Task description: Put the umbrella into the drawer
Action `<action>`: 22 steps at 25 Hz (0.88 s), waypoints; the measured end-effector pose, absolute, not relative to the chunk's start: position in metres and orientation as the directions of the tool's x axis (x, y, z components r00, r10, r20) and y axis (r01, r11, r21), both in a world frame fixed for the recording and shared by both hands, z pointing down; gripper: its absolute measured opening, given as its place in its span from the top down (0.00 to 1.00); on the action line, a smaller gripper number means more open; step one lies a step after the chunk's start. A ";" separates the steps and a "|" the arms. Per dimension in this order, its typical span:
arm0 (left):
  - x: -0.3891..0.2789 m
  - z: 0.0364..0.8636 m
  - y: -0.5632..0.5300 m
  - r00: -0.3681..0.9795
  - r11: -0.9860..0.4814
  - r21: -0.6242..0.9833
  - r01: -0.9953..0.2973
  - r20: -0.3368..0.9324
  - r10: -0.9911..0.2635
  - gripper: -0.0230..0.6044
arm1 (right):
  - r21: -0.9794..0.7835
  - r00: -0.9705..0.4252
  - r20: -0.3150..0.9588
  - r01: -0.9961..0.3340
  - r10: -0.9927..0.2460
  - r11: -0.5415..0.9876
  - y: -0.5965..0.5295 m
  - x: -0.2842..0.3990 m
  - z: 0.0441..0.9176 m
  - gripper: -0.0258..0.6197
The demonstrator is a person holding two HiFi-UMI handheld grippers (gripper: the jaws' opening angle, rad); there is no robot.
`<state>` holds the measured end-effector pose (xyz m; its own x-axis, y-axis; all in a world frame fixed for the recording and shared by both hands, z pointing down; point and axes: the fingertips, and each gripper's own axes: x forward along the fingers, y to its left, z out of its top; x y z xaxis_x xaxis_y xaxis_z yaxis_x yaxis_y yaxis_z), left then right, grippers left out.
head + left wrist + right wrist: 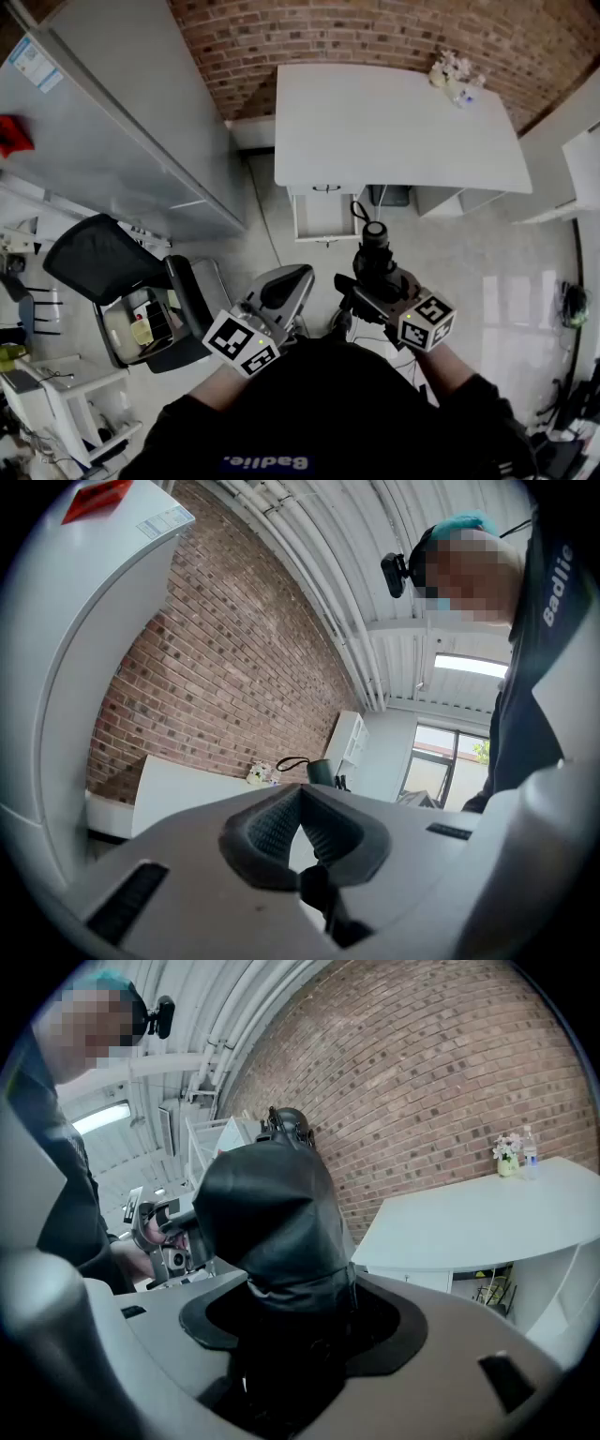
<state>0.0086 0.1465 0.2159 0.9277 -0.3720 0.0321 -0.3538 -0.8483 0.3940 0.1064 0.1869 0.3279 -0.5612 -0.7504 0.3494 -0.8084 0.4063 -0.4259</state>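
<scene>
Right tool (300,1321) around black umbrella (267,1213)

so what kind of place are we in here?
Probably an office or studio workroom. A white desk with an open drawer stands against a brick wall, and a black office chair sits off to the left.
</scene>
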 end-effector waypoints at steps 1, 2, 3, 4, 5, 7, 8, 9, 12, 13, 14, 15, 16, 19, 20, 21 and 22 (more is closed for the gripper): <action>0.009 0.215 0.148 0.928 -0.848 0.394 -0.355 0.035 -0.372 0.97 | -0.426 -0.563 0.352 -0.808 -0.748 0.407 0.188 0.107 0.328 0.52; 0.009 0.215 0.150 0.928 -0.848 0.393 -0.356 0.038 -0.371 0.97 | -0.426 -0.564 0.354 -0.807 -0.746 0.408 0.190 0.108 0.328 0.52; 0.010 0.214 0.151 0.927 -0.848 0.391 -0.357 0.040 -0.372 0.97 | -0.427 -0.566 0.357 -0.807 -0.743 0.409 0.191 0.108 0.328 0.52; 0.010 0.214 0.152 0.927 -0.848 0.390 -0.360 0.042 -0.374 0.97 | -0.427 -0.567 0.361 -0.806 -0.740 0.410 0.193 0.109 0.330 0.52; 0.010 0.213 0.152 0.925 -0.846 0.390 -0.363 0.042 -0.378 0.97 | -0.427 -0.568 0.365 -0.806 -0.738 0.410 0.194 0.110 0.331 0.52; 0.010 0.212 0.151 0.921 -0.841 0.393 -0.372 0.040 -0.388 0.97 | -0.426 -0.570 0.369 -0.806 -0.734 0.412 0.194 0.110 0.333 0.52; 0.010 0.212 0.151 0.919 -0.840 0.393 -0.375 0.039 -0.393 0.97 | -0.427 -0.572 0.368 -0.805 -0.733 0.413 0.194 0.111 0.334 0.52; 0.011 0.211 0.152 0.918 -0.839 0.391 -0.378 0.039 -0.395 0.97 | -0.429 -0.574 0.366 -0.803 -0.733 0.415 0.194 0.112 0.333 0.52; 0.017 0.209 0.154 0.914 -0.839 0.385 -0.385 0.038 -0.403 0.97 | -0.429 -0.585 0.354 -0.795 -0.730 0.429 0.192 0.117 0.333 0.52; 0.019 0.209 0.154 0.913 -0.837 0.384 -0.389 0.037 -0.407 0.97 | -0.427 -0.588 0.351 -0.793 -0.728 0.434 0.192 0.119 0.333 0.52; 0.021 0.209 0.155 0.911 -0.836 0.383 -0.393 0.037 -0.412 0.97 | -0.427 -0.591 0.349 -0.791 -0.727 0.438 0.192 0.121 0.332 0.52; 0.023 0.208 0.156 0.909 -0.835 0.381 -0.398 0.037 -0.416 0.97 | -0.429 -0.595 0.347 -0.788 -0.725 0.441 0.192 0.123 0.332 0.52; 0.025 0.208 0.156 0.907 -0.834 0.378 -0.402 0.039 -0.420 0.97 | -0.431 -0.599 0.345 -0.785 -0.723 0.445 0.192 0.125 0.332 0.52; 0.030 0.207 0.159 0.900 -0.830 0.370 -0.418 0.046 -0.433 0.97 | -0.434 -0.615 0.340 -0.774 -0.711 0.461 0.193 0.129 0.331 0.52; 0.031 0.206 0.159 0.897 -0.827 0.367 -0.425 0.048 -0.440 0.97 | -0.432 -0.620 0.340 -0.771 -0.707 0.468 0.193 0.130 0.332 0.52; 0.032 0.205 0.160 0.893 -0.825 0.363 -0.434 0.050 -0.447 0.97 | -0.429 -0.626 0.342 -0.768 -0.701 0.476 0.193 0.131 0.333 0.52; 0.032 0.205 0.160 0.889 -0.822 0.359 -0.442 0.051 -0.456 0.97 | -0.425 -0.631 0.345 -0.765 -0.695 0.483 0.193 0.132 0.335 0.52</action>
<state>0.0319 0.1597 0.2051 0.8887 -0.4557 0.0511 -0.4421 -0.8218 0.3595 0.1316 0.1928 0.3349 -0.6309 -0.6951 0.3446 -0.7650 0.4835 -0.4255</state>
